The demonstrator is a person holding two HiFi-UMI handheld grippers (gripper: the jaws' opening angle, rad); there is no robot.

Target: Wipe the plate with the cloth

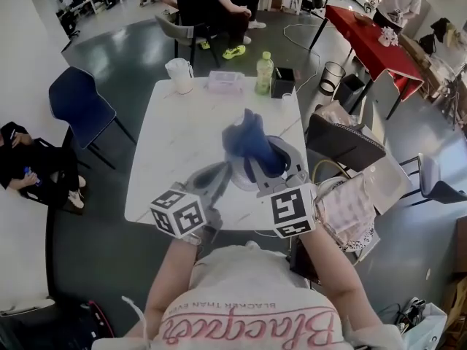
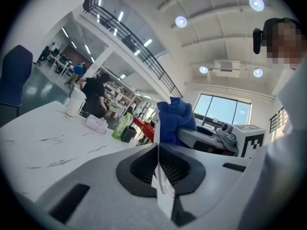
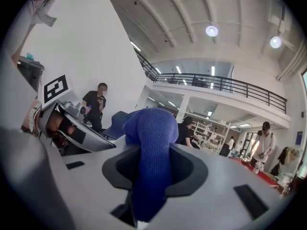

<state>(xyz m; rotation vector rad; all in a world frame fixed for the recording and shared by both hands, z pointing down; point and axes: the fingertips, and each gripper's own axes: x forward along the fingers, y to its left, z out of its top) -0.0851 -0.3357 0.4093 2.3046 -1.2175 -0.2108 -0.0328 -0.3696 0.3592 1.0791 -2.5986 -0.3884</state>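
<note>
— Grip comes first: what is held by each hand-held gripper?

— The left hand-held gripper (image 2: 158, 150) is seen closed to a hairline on the thin white rim of the plate (image 2: 163, 193). The plate is held edge-on, raised above the worktop (image 1: 182, 137) near its near edge. The right hand-held gripper (image 3: 153, 150) is clamped on the blue cloth (image 3: 153, 128), whose bunched end stands out past the jaws, likewise above the worktop.

— And the step in hand?

— The wipe itself is judged to be at hand: cloth and plate are held close together over the worktop, though contact cannot be confirmed. Next, the cloth's free end needs to be pressed against the plate's face and swept across, with the rim firmly pinched.

— What is given by one view alone?

— The pinched rim is shown only by the left gripper view; in the head view the plate is largely masked by cloth and grippers. Both grippers side by side over the worktop are shown only by the head view.
</note>
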